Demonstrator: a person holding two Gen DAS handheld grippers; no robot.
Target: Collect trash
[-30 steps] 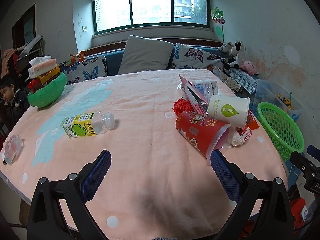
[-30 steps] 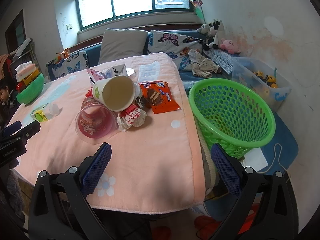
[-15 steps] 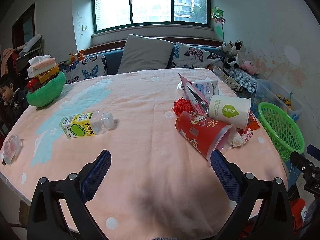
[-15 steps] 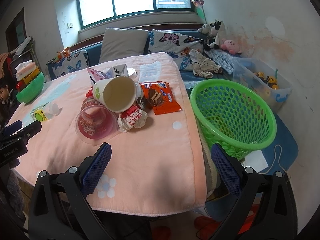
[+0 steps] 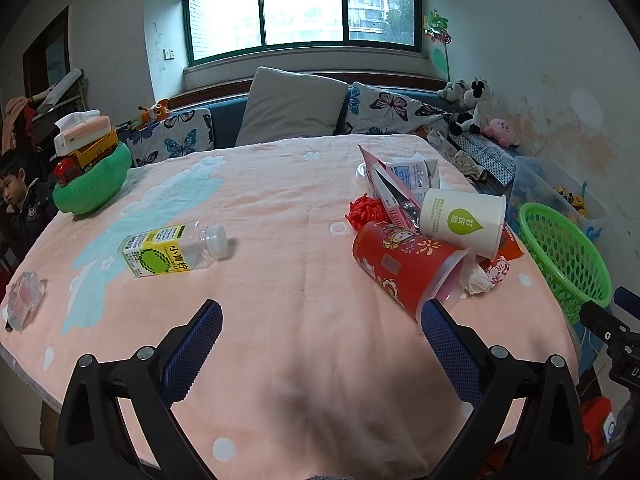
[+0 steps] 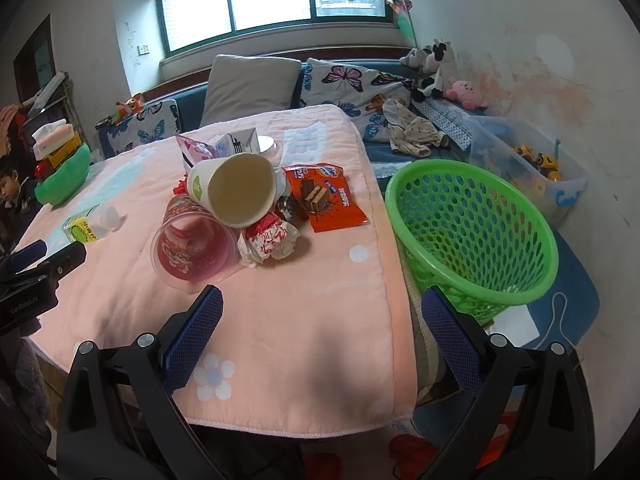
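Note:
Trash lies on a pink-covered table (image 5: 280, 280): a red plastic cup (image 5: 404, 266) on its side, a white paper cup (image 5: 460, 220) resting on it, a crumpled wrapper (image 5: 482, 278), a pink pouch (image 5: 390, 192) and a plastic bottle (image 5: 172, 248) to the left. In the right wrist view the red cup (image 6: 194, 246), white cup (image 6: 236, 188), crumpled wrapper (image 6: 268, 240) and orange snack wrapper (image 6: 324, 198) sit beside a green basket (image 6: 472, 232). My left gripper (image 5: 320, 316) and right gripper (image 6: 320, 304) are open and empty, above the table's near edge.
A green bowl with toys and a tissue box (image 5: 90, 176) stands at the table's far left. A crumpled clear bag (image 5: 24, 298) lies at the left edge. A child (image 5: 20, 204) sits at left. A sofa with cushions (image 5: 292, 108) is behind; a clear toy bin (image 6: 528, 164) stands right.
Both grippers have drifted slightly forward toward the table; the trash and basket look a little nearer. Nothing has been grasped or moved.

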